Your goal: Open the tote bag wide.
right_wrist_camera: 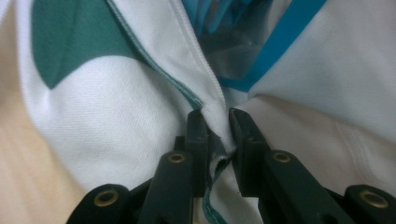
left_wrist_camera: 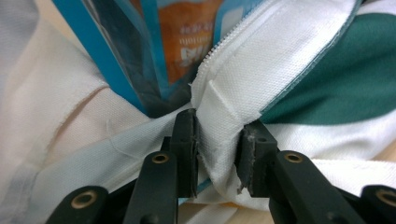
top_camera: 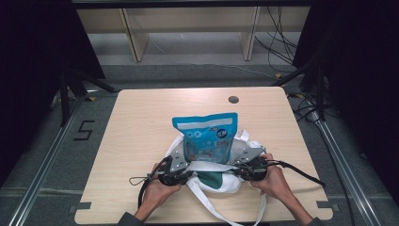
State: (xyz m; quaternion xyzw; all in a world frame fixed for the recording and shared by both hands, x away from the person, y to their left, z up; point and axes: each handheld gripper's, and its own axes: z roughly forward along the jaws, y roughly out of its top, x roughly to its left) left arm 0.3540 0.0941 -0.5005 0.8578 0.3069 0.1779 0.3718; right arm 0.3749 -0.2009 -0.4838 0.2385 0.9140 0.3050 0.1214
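Already the blue snack pouch (top_camera: 205, 136) stands partway inside the white-and-green bag (top_camera: 217, 179), near the table's (top_camera: 141, 141) front edge.

The left gripper (left_wrist_camera: 217, 149) pinches a bunched fold of the bag's zippered rim at one end of the mouth; the right gripper (right_wrist_camera: 217, 135) clamps the rim at the other end. The mouth is spread and the pouch's base is in, yet most of the pouch rises above the rim. By my reading, the bag must yet be worked up around it and closed.

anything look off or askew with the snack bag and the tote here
Nothing is spilled or torn. The blue snack bag stands only partly inside the white tote bag, most of it above the opening, while the left gripper and right gripper pinch the rim.
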